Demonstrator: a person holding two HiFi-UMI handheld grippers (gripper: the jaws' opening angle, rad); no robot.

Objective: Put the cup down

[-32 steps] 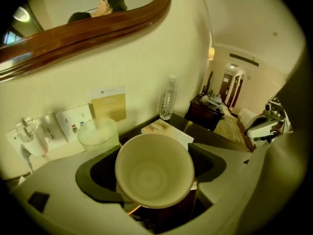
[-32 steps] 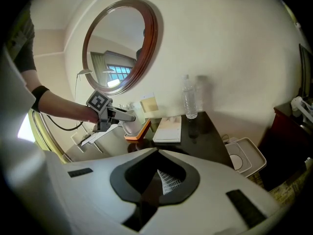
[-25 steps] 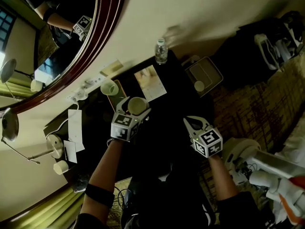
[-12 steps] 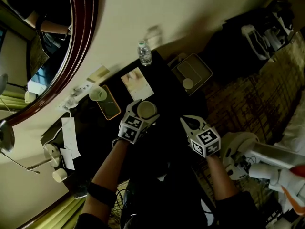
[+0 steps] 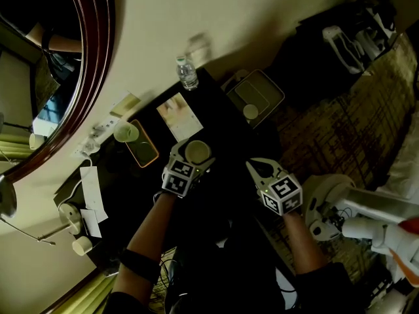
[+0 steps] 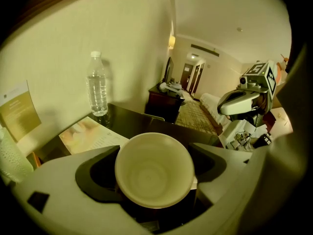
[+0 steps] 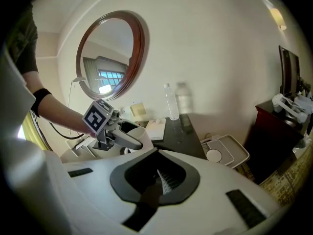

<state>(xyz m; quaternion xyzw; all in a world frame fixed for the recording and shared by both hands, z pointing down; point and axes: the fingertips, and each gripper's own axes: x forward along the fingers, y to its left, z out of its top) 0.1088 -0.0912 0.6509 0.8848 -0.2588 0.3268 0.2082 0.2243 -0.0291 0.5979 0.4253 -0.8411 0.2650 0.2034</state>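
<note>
Since a second ago the left gripper (image 5: 194, 157) has carried the cup (image 6: 154, 169) rightward along the desk (image 5: 226, 142). It has moved away from the second cup (image 5: 126, 132) by the orange-edged tray (image 5: 145, 150) and now sits just below the leaflet (image 5: 178, 115).

- **Left jaws:** spread wide and clamped on the cup wall from both sides, so the cup is held.
- **Right gripper (image 7: 157, 184):** jaws pressed together with nothing between them, parked well to the right of the cup and playing no part in this.
- **Key relation:** the desk top lies straight below the cup's base. The cup's long axis is near upright, tipped a little, with the mouth open toward the left gripper camera. I'd level it before letting go.
- **Contact:** I can't tell from either view whether the base already touches the desk. The jaws hide the bottom and the surface is very dark.
- **Materials:**
  - The cup is pale, smooth and round, tapering to a narrower base. It looks empty and rigid enough not to squash.
  - The desk is dark and glossy, so a light cup may slide on it.
  - The leaflet is flat paper.
  - The water bottle (image 6: 97, 84) is clear ribbed plastic, standing by the wall well behind the cup.
- **Landing spot:** bare desk beside the leaflet, which looks fine to me.
</note>
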